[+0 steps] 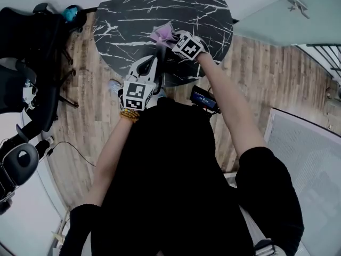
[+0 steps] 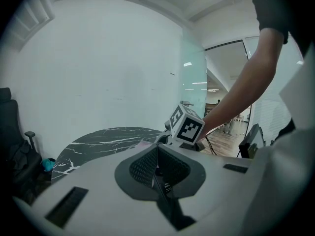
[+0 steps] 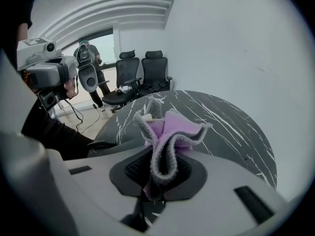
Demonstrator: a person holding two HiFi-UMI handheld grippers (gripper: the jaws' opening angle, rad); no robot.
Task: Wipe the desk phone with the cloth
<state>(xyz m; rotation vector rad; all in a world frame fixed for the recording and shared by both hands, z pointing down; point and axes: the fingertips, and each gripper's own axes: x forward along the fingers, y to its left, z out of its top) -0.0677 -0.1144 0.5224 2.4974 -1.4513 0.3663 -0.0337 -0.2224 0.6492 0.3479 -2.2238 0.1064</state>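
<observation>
The right gripper [image 3: 156,173] is clamping a purple cloth [image 3: 165,132] with a grey edge. The cloth is bunching up out of the jaws and hanging over the black marbled round table [image 1: 133,15]; whether it is touching the top I cannot tell. The left gripper [image 2: 157,170] is sitting with its jaws pressed together and nothing between them, aiming at the table's near edge, just behind and to the left of the right one. In the left gripper view, the right gripper's marker cube [image 2: 187,126] is showing just past those closed jaws.

A small dark device with a lit screen [image 1: 205,98] is showing near the table's near edge, just beside the right forearm [image 1: 229,105]; I cannot tell whether it is the desk phone. Black office chairs [image 1: 32,33] are standing on the wooden floor [image 1: 250,73] left of the table, and a thin cable [image 1: 69,145] is trailing across the boards. A pale frosted panel [image 1: 306,159] is lying at the right.

Both arms are reaching forward and down. The right is stretching farther, nearly straight, while the left, wearing a beaded bracelet [image 1: 130,114], is stopping short of the table.
</observation>
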